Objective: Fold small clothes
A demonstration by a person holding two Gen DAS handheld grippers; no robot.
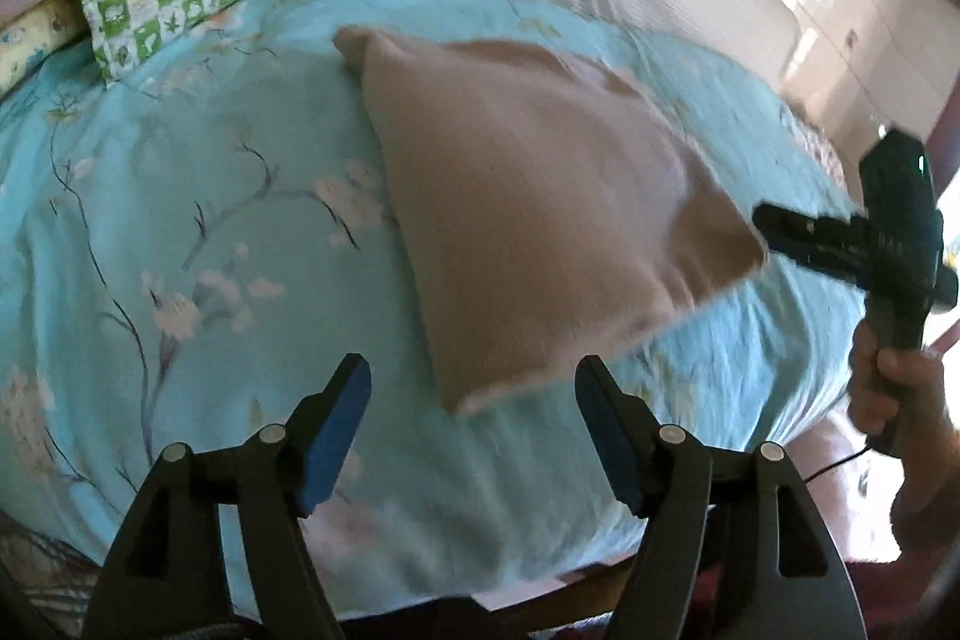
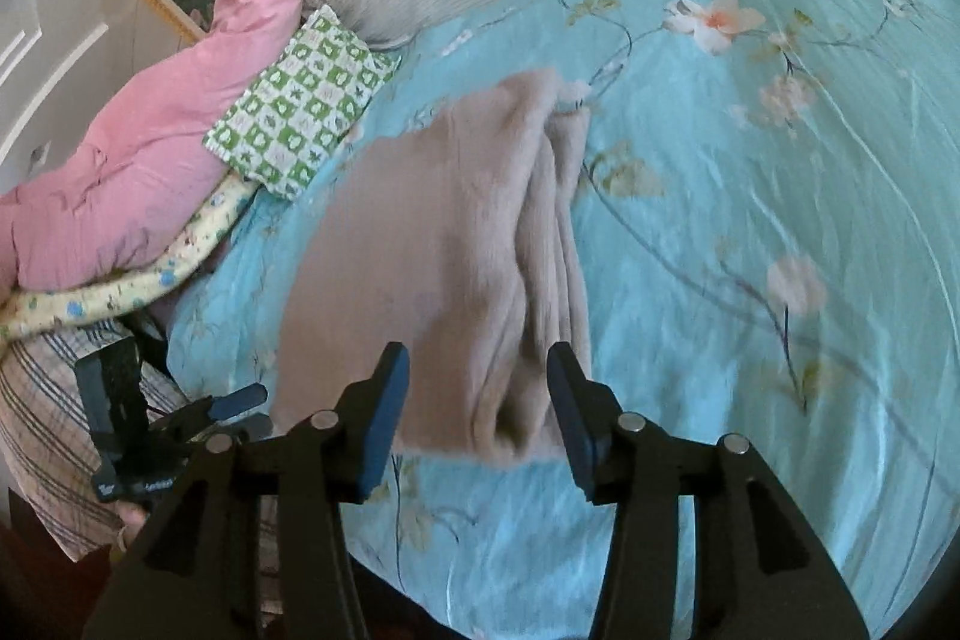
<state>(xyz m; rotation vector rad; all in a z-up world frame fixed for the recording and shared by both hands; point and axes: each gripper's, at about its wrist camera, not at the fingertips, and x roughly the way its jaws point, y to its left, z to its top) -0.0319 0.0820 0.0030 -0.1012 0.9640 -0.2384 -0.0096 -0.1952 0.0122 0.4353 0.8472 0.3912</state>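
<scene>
Cloth [image 2: 456, 244] lies folded on the bed [image 2: 750, 220]; both my grippers, left [image 1: 474, 424] and right [image 2: 477, 400], gape empty; I square its near edge gently.

Soft matt beige knit garment [image 1: 540, 196] on smooth floral cotton bedsheet [image 1: 180, 196]

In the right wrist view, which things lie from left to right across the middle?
Pink quilt → green checked pillow → beige garment → blue flowered sheet.
</scene>
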